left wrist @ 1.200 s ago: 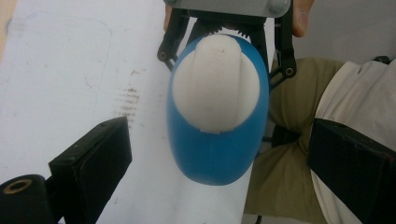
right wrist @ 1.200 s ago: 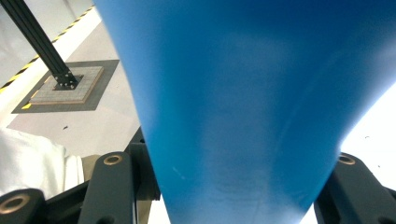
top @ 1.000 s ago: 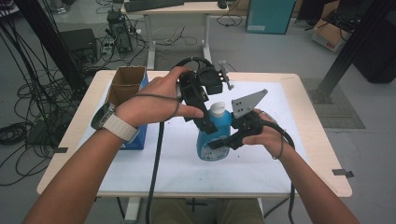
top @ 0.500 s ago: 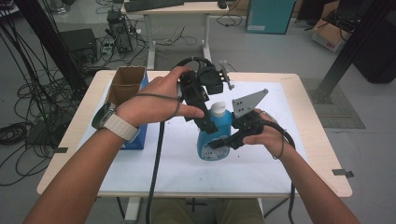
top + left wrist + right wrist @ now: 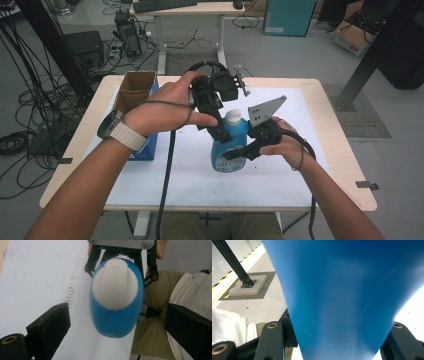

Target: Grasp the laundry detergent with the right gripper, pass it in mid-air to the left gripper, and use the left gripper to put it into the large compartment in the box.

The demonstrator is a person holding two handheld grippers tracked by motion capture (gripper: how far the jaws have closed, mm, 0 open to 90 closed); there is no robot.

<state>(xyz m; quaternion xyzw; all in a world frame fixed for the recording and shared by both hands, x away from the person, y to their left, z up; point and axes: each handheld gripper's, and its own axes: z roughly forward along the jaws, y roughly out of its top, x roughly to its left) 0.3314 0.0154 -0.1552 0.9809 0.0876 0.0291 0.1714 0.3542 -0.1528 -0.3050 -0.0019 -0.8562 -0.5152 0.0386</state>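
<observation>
Mid-table on white mat: blue bottle upright, white cap on.
Right gripper clamped on bottle body from right. Left gripper above cap, jaws wide, not touching. Open cardboard box far left near table edge; bare mat near and right.

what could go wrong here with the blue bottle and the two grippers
1. The left gripper is open, its jaws wide on either side of the white cap; closing off-centre could nudge the blue bottle sideways instead of gripping the cap.
2. The right gripper alone clamps the bottle's body; if that hold slips, a twist or pull on the cap could turn or tip the bottle on the white mat.
</observation>
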